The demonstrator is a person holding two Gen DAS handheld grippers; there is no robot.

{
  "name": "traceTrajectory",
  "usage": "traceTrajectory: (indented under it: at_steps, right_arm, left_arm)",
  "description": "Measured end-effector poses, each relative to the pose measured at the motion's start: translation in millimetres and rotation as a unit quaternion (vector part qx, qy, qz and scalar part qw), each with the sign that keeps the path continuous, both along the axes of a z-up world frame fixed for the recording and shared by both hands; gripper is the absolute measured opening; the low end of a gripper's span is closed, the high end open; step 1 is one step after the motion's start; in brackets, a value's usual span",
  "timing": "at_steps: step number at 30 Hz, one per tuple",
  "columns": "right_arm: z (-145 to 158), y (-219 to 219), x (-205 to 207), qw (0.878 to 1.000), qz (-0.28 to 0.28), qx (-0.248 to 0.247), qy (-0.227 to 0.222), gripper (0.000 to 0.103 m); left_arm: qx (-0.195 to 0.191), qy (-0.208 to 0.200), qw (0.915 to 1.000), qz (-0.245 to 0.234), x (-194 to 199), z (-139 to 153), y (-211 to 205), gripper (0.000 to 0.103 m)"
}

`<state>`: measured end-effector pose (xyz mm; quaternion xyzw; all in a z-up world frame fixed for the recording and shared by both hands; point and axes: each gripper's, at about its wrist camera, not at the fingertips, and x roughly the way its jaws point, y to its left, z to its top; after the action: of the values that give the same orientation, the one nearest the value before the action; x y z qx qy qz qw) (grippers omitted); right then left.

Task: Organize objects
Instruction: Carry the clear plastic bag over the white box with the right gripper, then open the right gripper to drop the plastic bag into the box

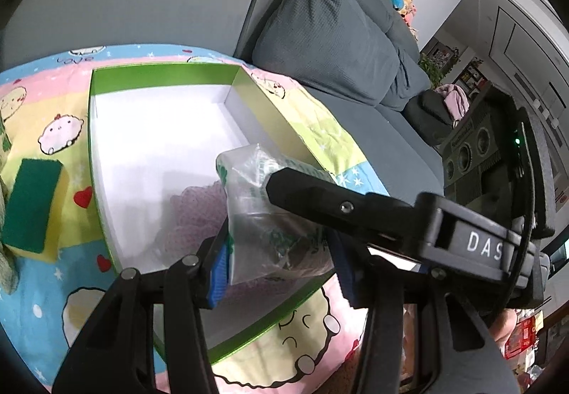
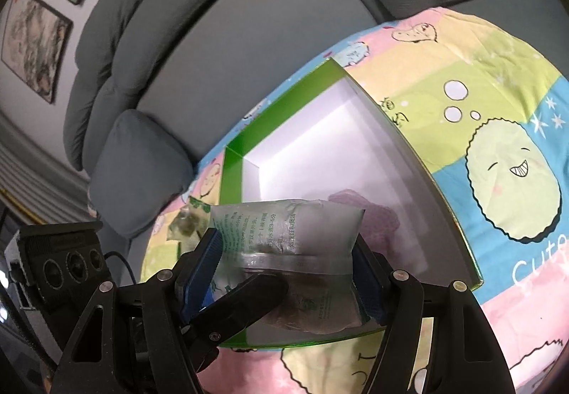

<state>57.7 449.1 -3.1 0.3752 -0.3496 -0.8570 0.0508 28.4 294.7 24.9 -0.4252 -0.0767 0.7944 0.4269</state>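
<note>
Holding a clear packet (image 1: 249, 202) above the near end of the open green-rimmed box (image 1: 160, 68), which sits on the cartoon-print cloth (image 1: 46, 291) over the bench. Gripping with the left claw (image 1: 281, 269), narrowed until both blue pads (image 1: 218, 269) press the packet's sides. Gripping too, it seems, with the right claw (image 2: 286, 273), closed to packet width and meeting the packet at both edges in the right wrist view. Crossing each other at the packet, with one black finger of each claw lying over the plastic in the other's camera.

Inside the box already: a purple mesh thing (image 1: 192, 209), just under and beyond the packet. Waiting outside on the cloth, left of the box and well apart from both claws: a green-and-yellow sponge (image 1: 32, 202).

Judged as the placing step for the packet, nearly finished. Next: lower into the white floor beside the mesh thing, open one claw first to avoid tugging the thin plastic, then the other, and lift clear of the box wall. After that, probably fetch the sponge.
</note>
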Motion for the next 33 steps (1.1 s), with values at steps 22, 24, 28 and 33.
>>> traceTrajectory:
  at_steps: [22, 24, 28, 33]
  right_arm:
    - [-4.3, -0.4, -2.6, 0.997, -0.032, 0.063, -0.037, 0.072]
    - [-5.2, 1.4, -2.3, 0.994, -0.047, 0.083, -0.049, 0.070]
    - [-6.7, 5.0, -1.5, 0.993, -0.057, 0.093, -0.055, 0.068]
    - [-6.5, 3.0, -3.5, 0.992, -0.061, 0.095, -0.058, 0.068]
  left_arm:
    - [-0.031, 0.008, 0.9994, 0.013, 4.8, -7.2, 0.8, 0.049]
    - [-0.048, 0.025, 0.9983, 0.022, 6.8, -6.4, -0.2, 0.048]
    - [-0.042, 0.026, 0.9985, 0.022, 5.4, -5.8, -6.0, 0.048]
    - [-0.051, 0.041, 0.9973, 0.033, 7.6, -2.1, -13.9, 0.050]
